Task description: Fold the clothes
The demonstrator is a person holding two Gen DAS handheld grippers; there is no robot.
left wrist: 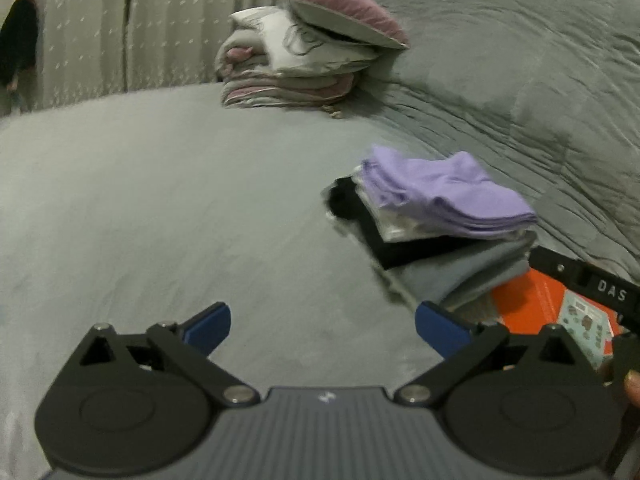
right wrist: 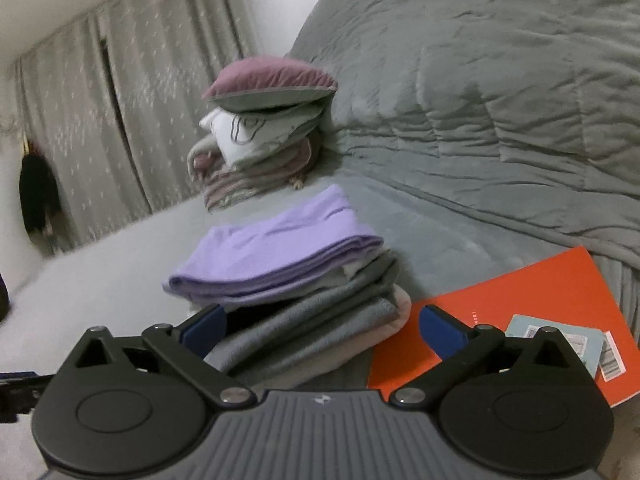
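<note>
A folded pile of clothes (right wrist: pixel 304 280) (lilac piece on top, grey ones under) sits on the grey bed (left wrist: pixel 160 200), one edge over an orange folder (right wrist: pixel 540 300). The right gripper (right wrist: pixel 320 330) hovers spread wide before the pile; the left gripper (left wrist: pixel 322 328) gapes empty beside it.

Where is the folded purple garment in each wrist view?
Left wrist: purple garment tops the stack, right of centre, beyond the open left gripper.
Right wrist: centre, just ahead of the open right gripper.
Shared landmark: mauve cushion.
</note>
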